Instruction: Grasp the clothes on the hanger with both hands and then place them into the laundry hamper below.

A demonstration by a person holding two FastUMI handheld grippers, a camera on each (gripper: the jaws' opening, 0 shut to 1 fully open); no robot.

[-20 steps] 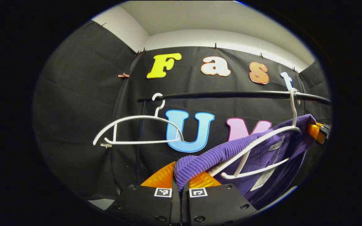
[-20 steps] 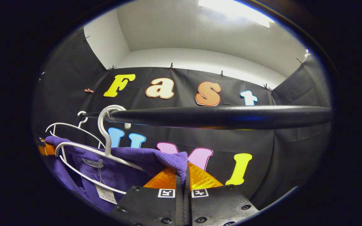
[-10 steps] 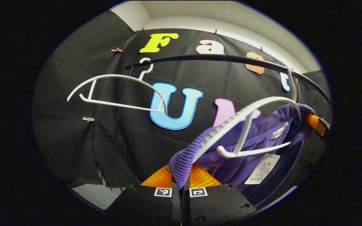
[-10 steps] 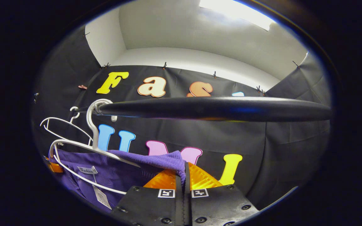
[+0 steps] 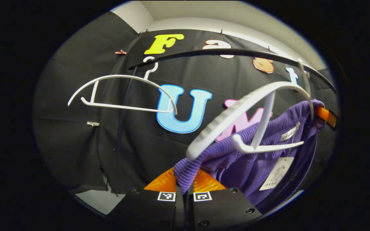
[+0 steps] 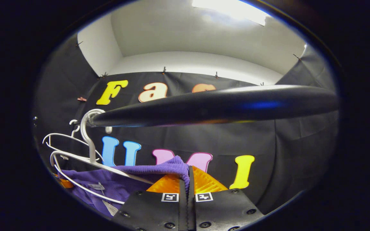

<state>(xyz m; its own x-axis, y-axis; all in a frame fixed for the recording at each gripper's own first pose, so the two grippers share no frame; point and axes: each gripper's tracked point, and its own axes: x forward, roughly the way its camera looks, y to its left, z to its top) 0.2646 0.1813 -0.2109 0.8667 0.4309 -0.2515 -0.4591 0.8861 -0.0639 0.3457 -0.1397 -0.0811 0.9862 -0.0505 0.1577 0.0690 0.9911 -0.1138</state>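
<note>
Two white plastic hangers hook over a black clothes rail [image 5: 236, 53] that runs across the booth in front of a black cloth wall [image 5: 75, 112]. Above the cloth, a plain pale wall [image 6: 198, 62] meets a pale ceiling, with a bright light panel [image 6: 230, 9] at the top of the right gripper view.

One hanger, the empty hanger [image 5: 120, 93], sits toward the rail's left end in the left gripper view. The other, the near hanger [image 5: 246, 106], hangs toward the rail's right end, tilted, with its bare left arm lifted clear of the cloth.

A purple ribbed knit garment [image 5: 255, 154] with a paper tag [image 5: 276, 173] lies under and partly over the near hanger; its right shoulder is draped on the hanger's far arm, while its left shoulder hangs just below the bare arm.

Left gripper [image 5: 185, 187]: both fingers are clamped on the garment's left shoulder edge. Right gripper [image 6: 186, 186]: both fingers are clamped on the garment's other shoulder edge, directly below the rail, and its orange part also appears at the right edge of the left gripper view.

A pale strip of floor [image 5: 96, 200] lies at the foot of the cloth wall.
</note>
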